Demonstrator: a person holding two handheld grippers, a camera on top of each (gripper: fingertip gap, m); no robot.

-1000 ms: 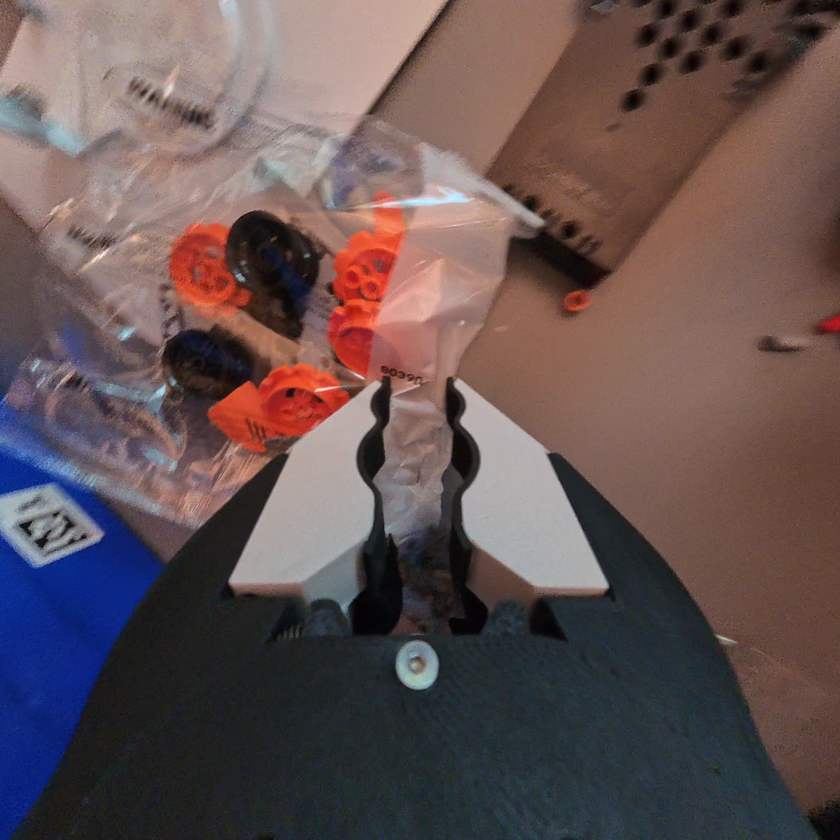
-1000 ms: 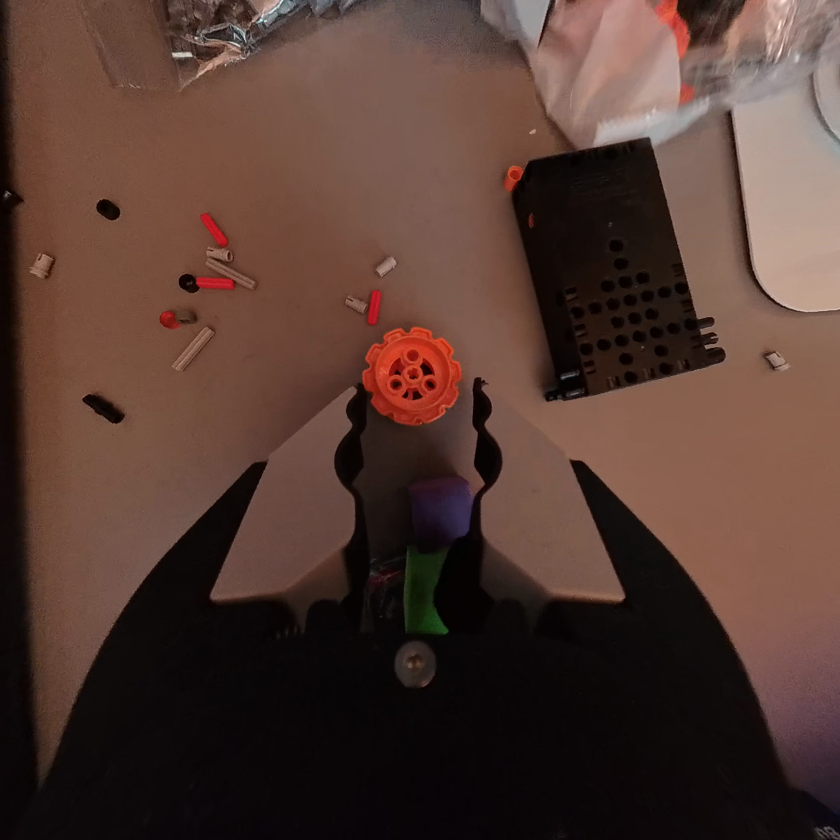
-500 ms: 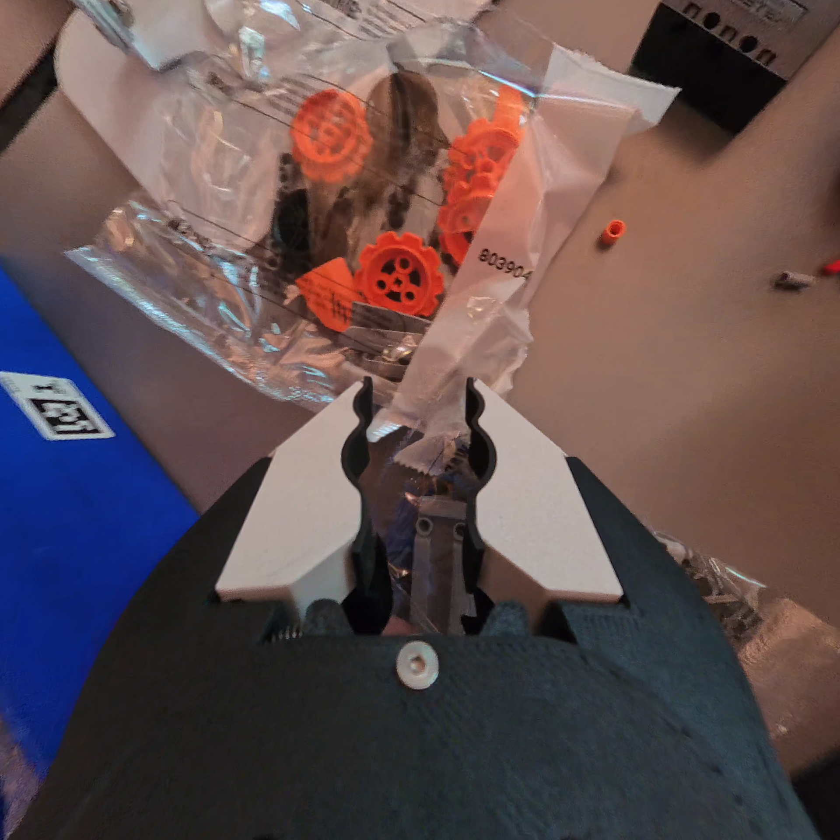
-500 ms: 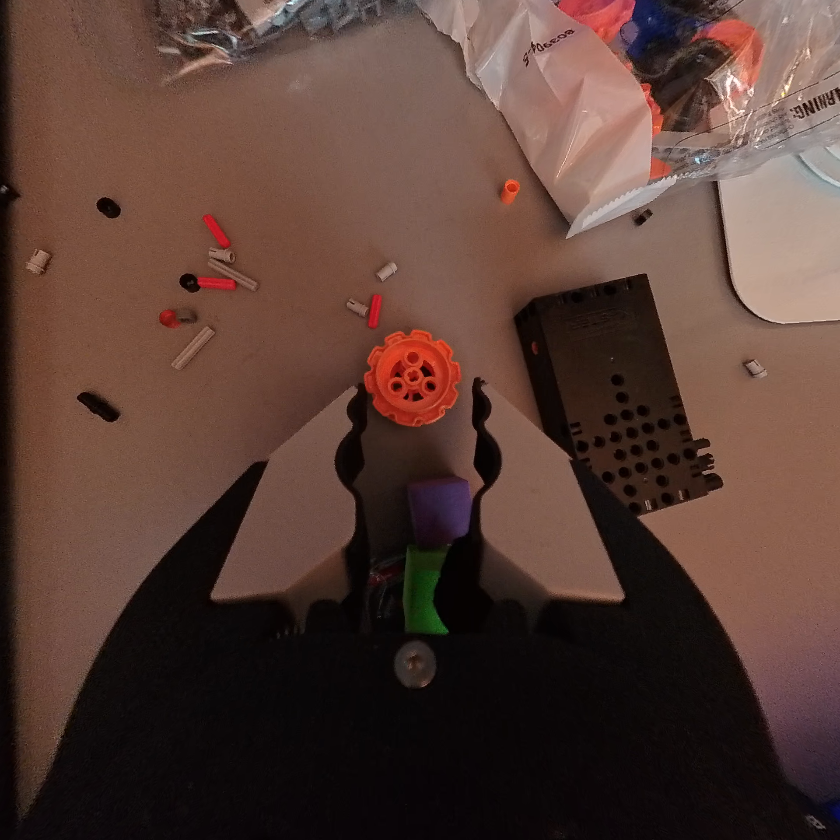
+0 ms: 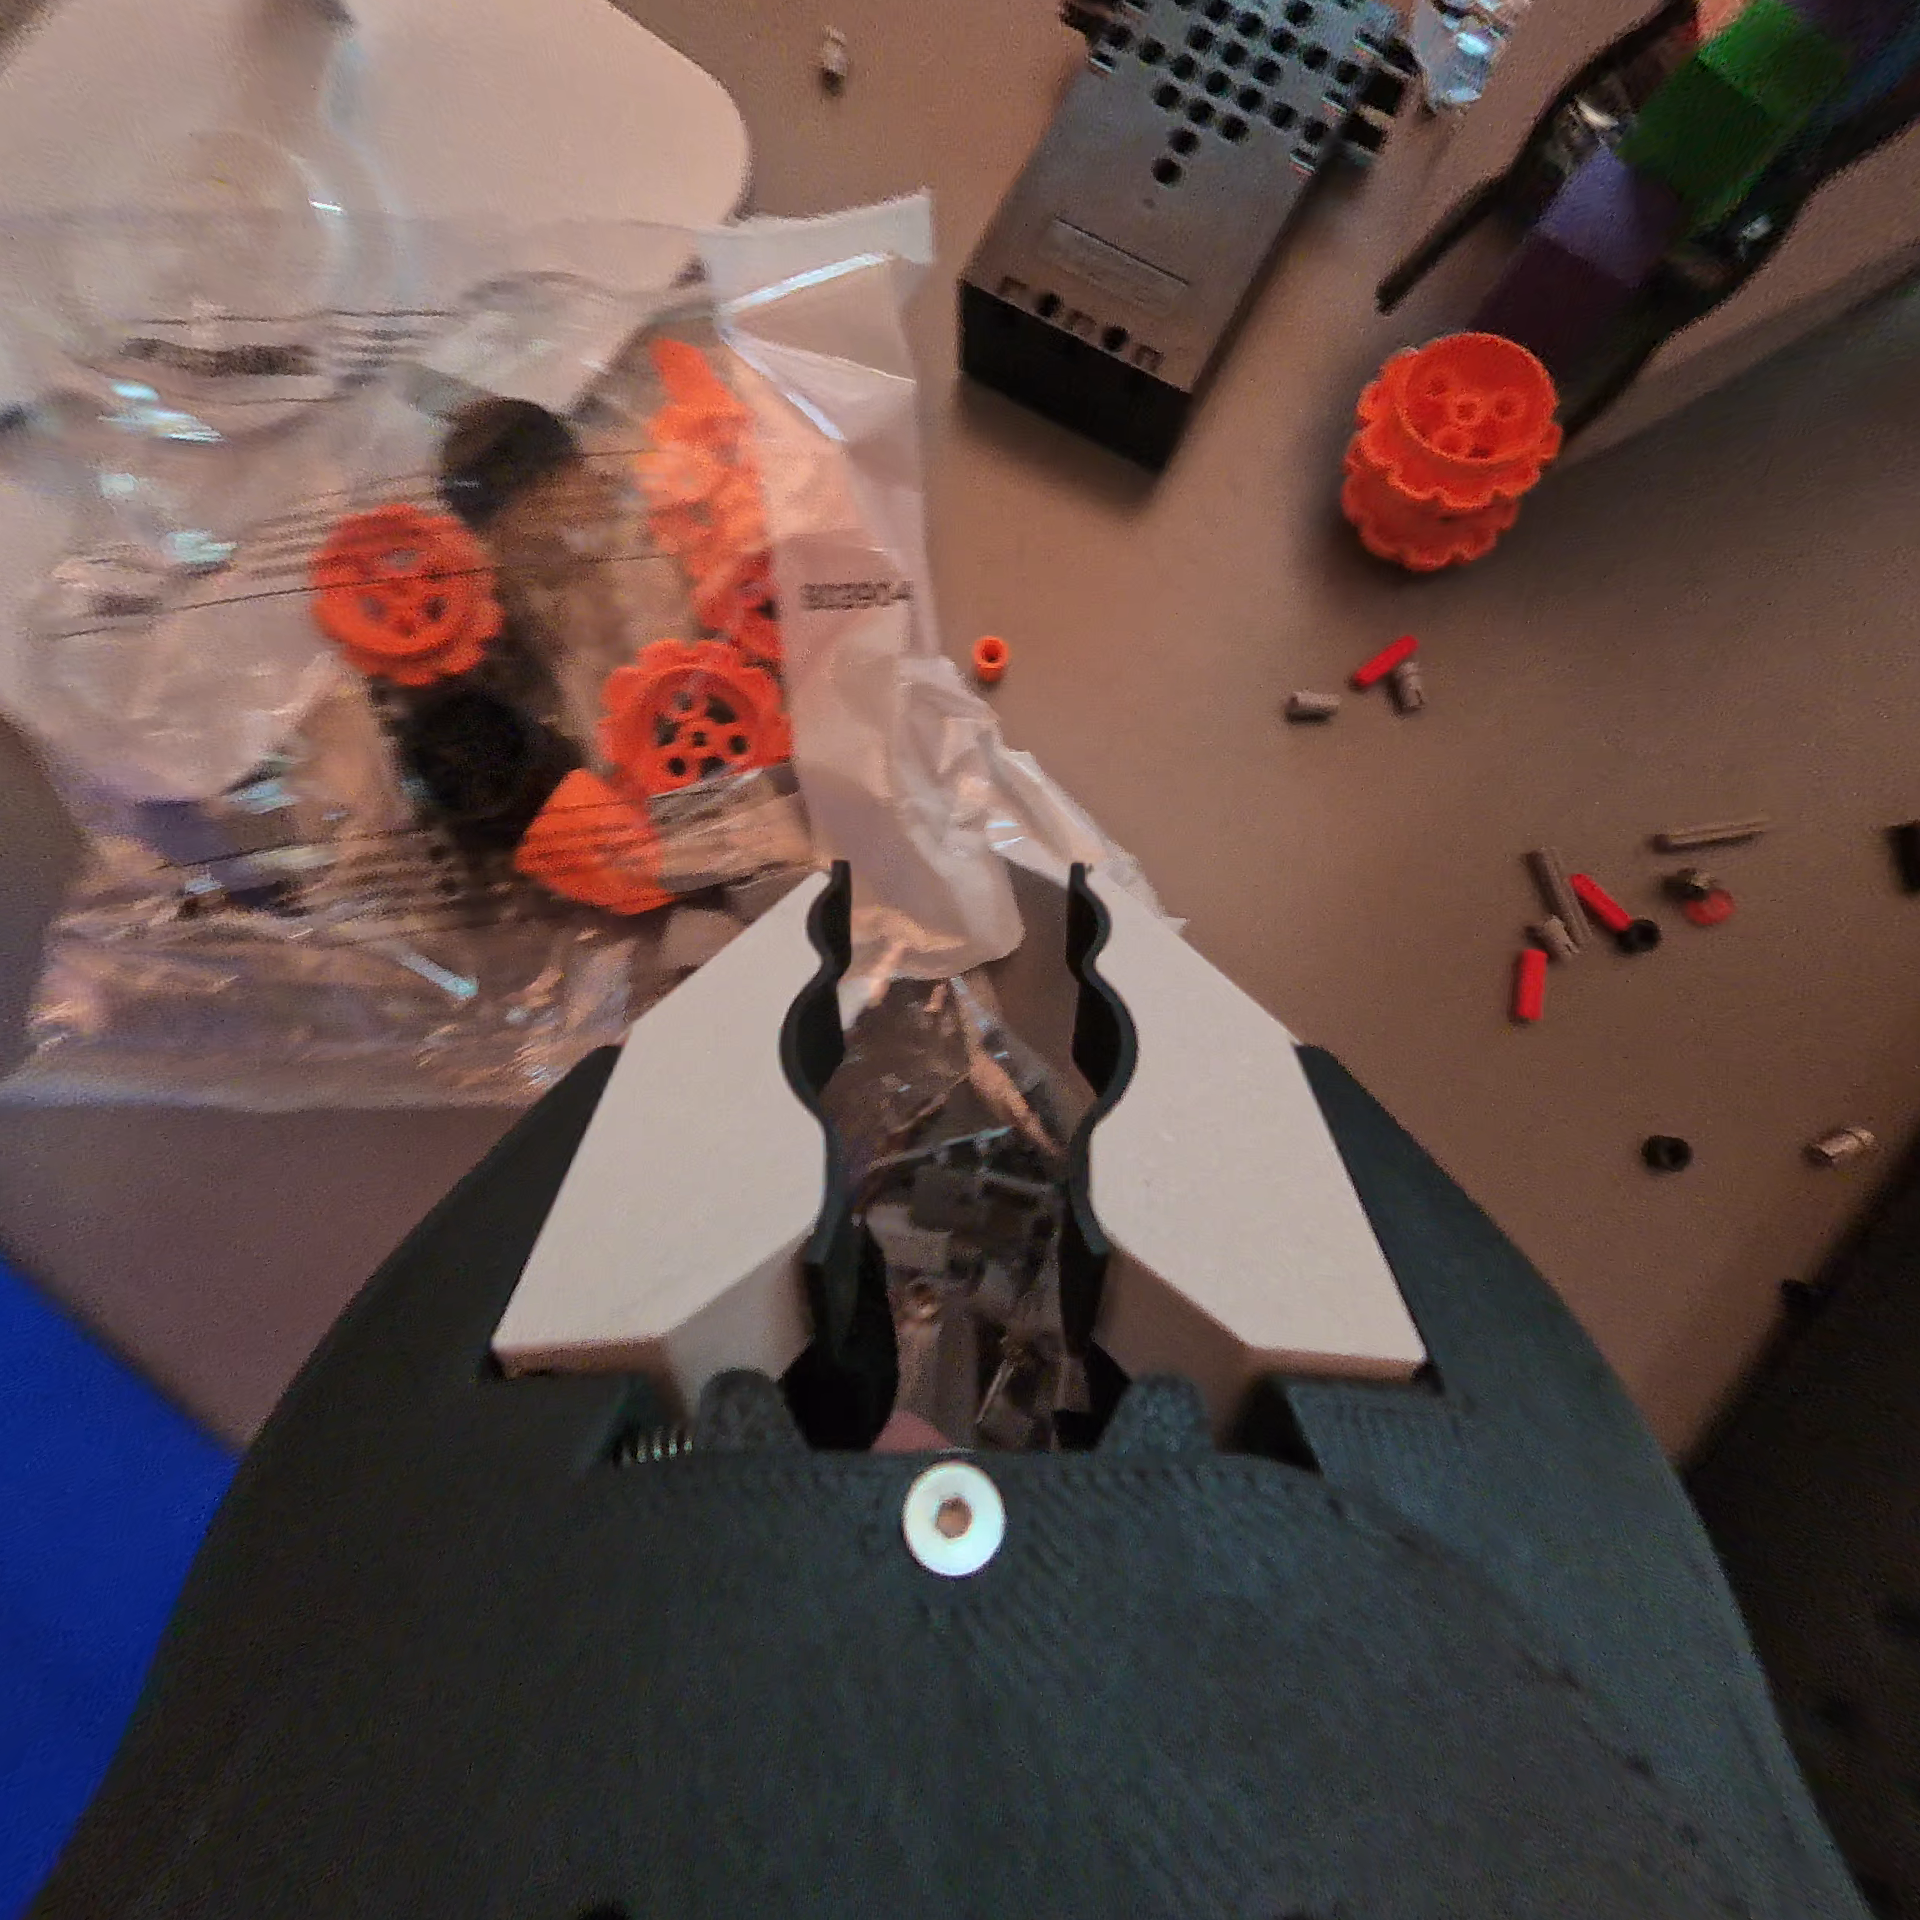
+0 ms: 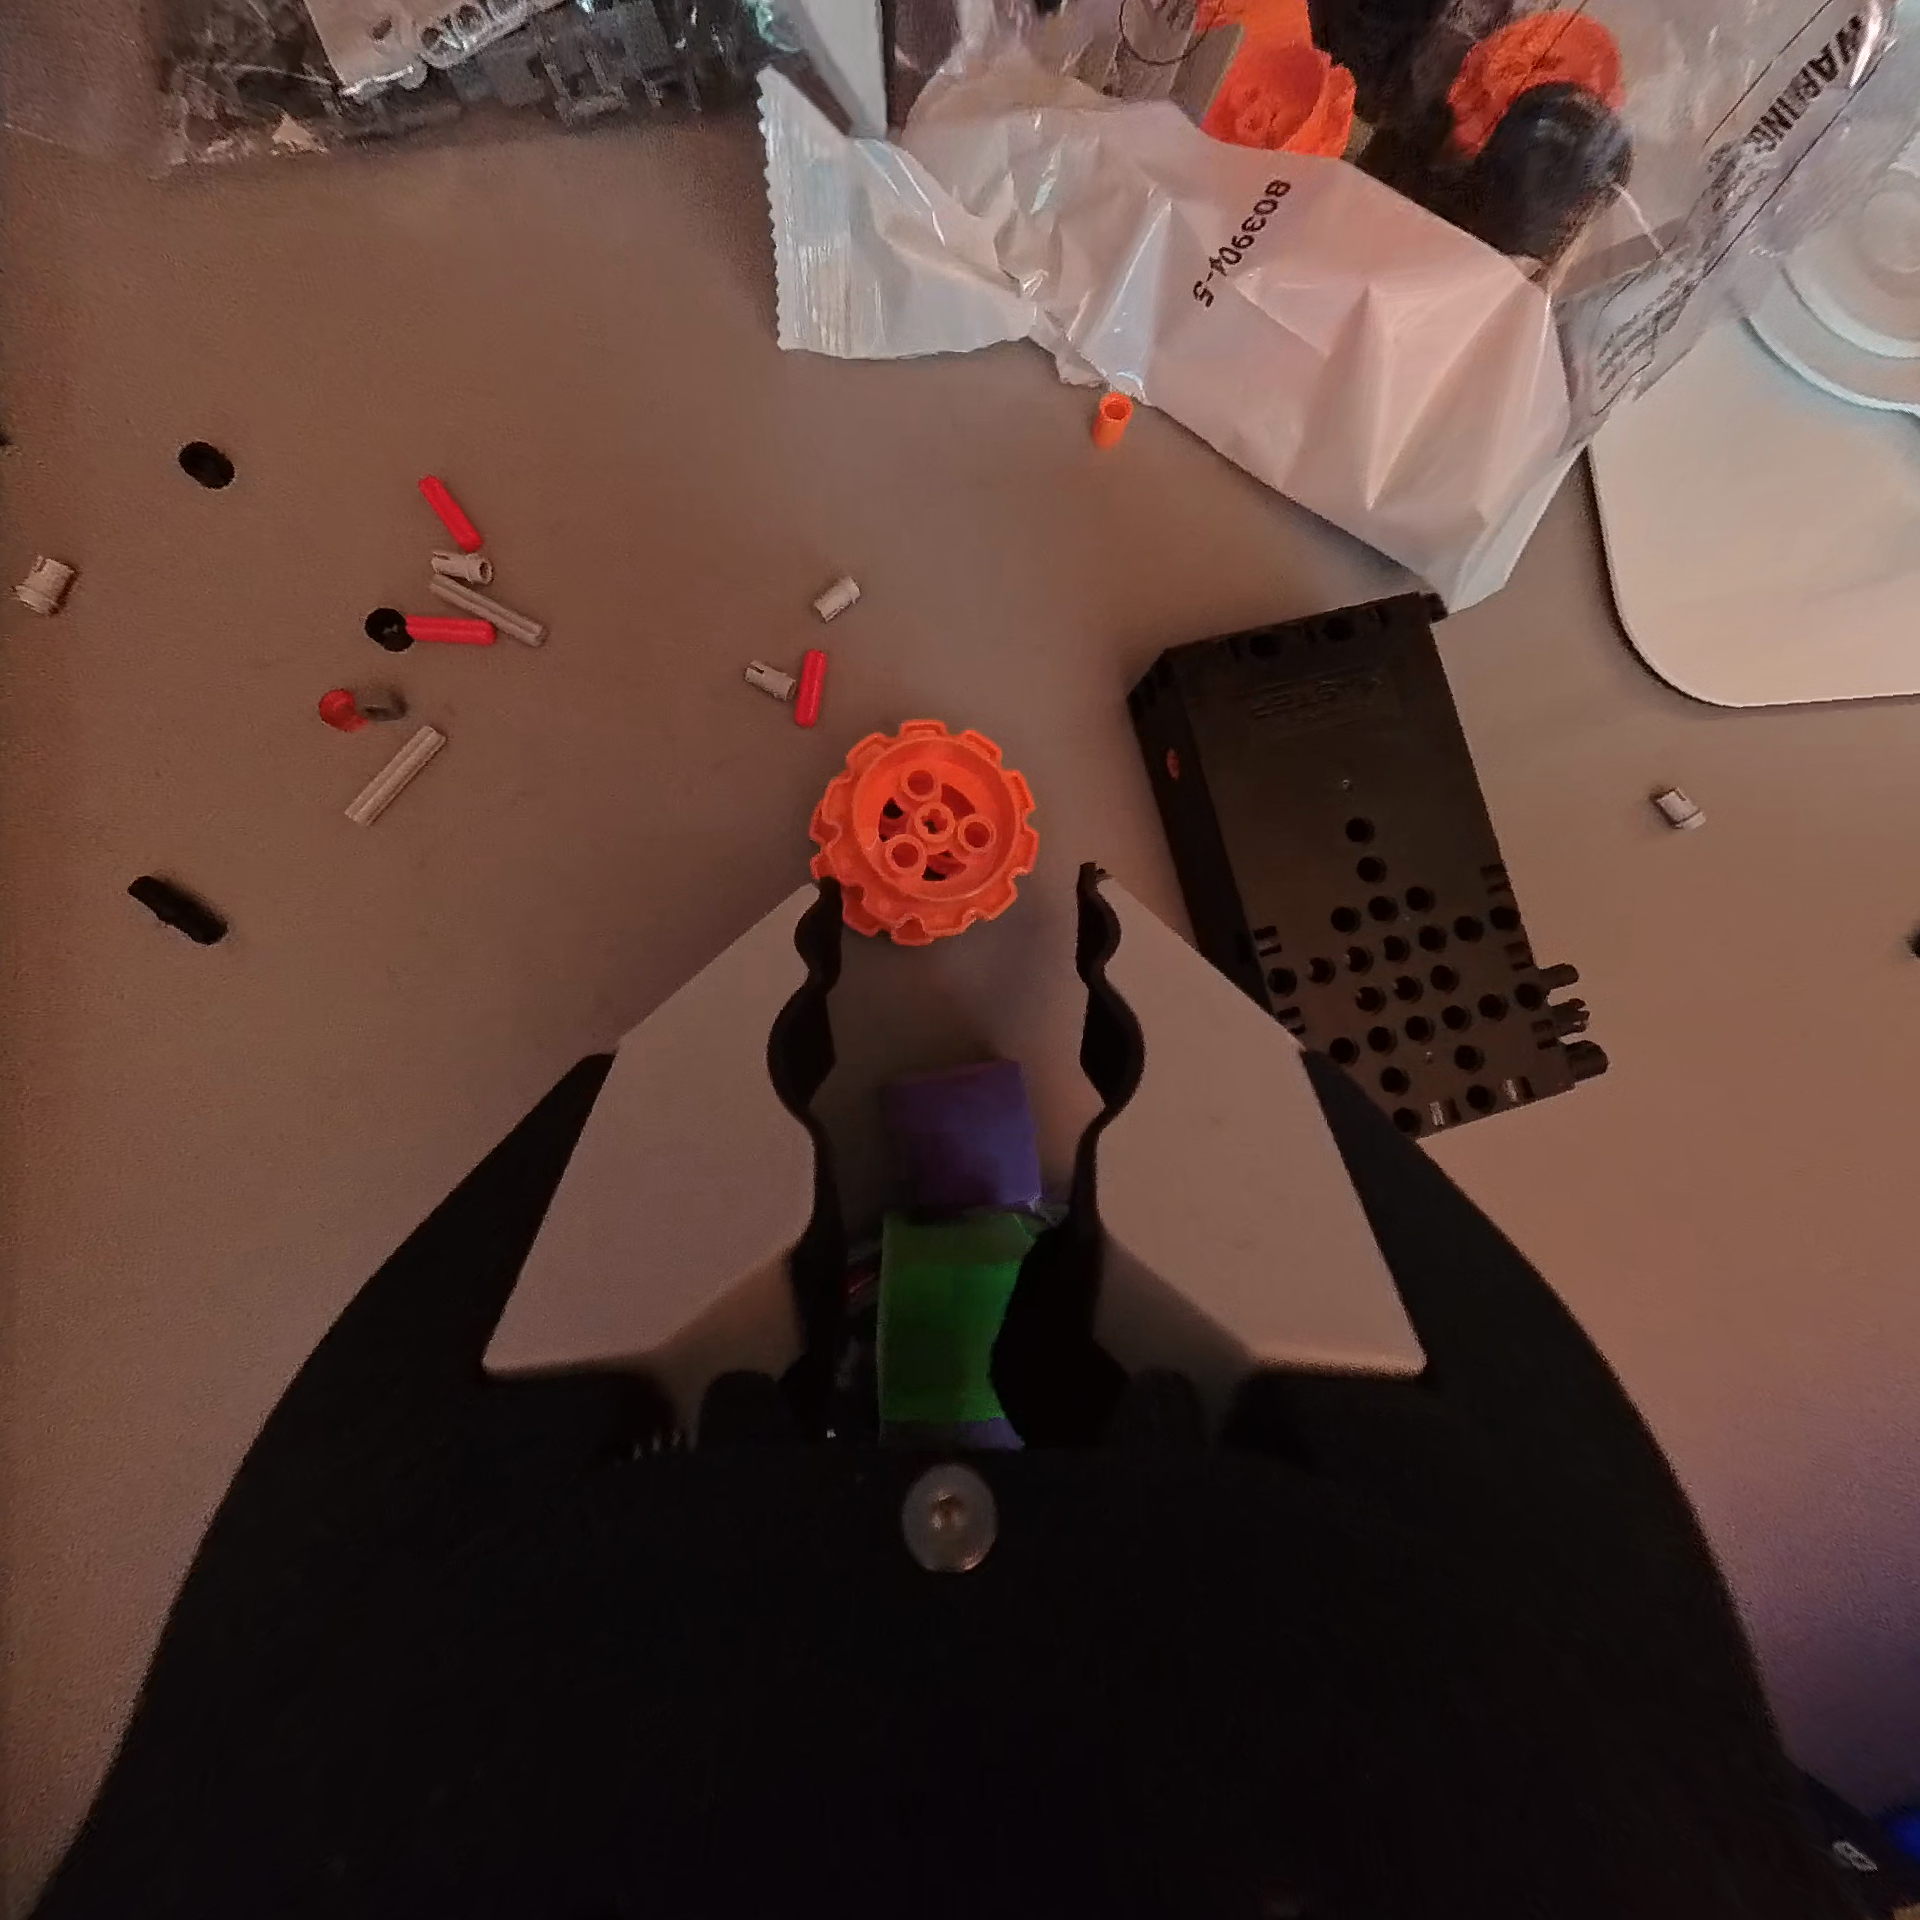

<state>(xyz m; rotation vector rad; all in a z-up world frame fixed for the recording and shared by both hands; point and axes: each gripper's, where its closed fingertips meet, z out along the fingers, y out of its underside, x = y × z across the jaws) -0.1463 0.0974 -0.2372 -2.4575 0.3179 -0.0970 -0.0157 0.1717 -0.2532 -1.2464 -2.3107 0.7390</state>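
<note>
My left gripper (image 5: 954, 883) is open. The crumpled white corner of a clear plastic bag (image 5: 416, 623) lies between its fingertips, resting on the table. The bag holds several orange toothed wheels and black tyres. It also shows at the top of the right wrist view (image 6: 1299, 312). My right gripper (image 6: 954, 883) is open and empty. A loose orange toothed wheel (image 6: 923, 831) stands on the table just beyond its tips, against the left finger. The wheel (image 5: 1452, 449) and the right gripper (image 5: 1714, 208) also show at the upper right of the left wrist view.
A black perforated block (image 6: 1361, 883) lies right of the wheel. Small red, grey and black pins (image 6: 457, 623) are scattered to the left, and an orange bush (image 6: 1112, 421) lies by the bag. A bag of grey parts (image 6: 468, 62), a white pad (image 6: 1766, 582) and a blue sheet (image 5: 83, 1507) border the area. The tips of one gripper are about 15 centimetres away from the tips of the other. Between my right fingertips and the black perforated block (image 6: 1361, 883) there is roughly 5 centimetres. It is also in sight in the left wrist view (image 5: 1217, 130).
My left gripper has opened and let go of the bag's corner, and the bag has settled on the table. The black block has shifted nearer the right gripper, which has barely moved.
</note>
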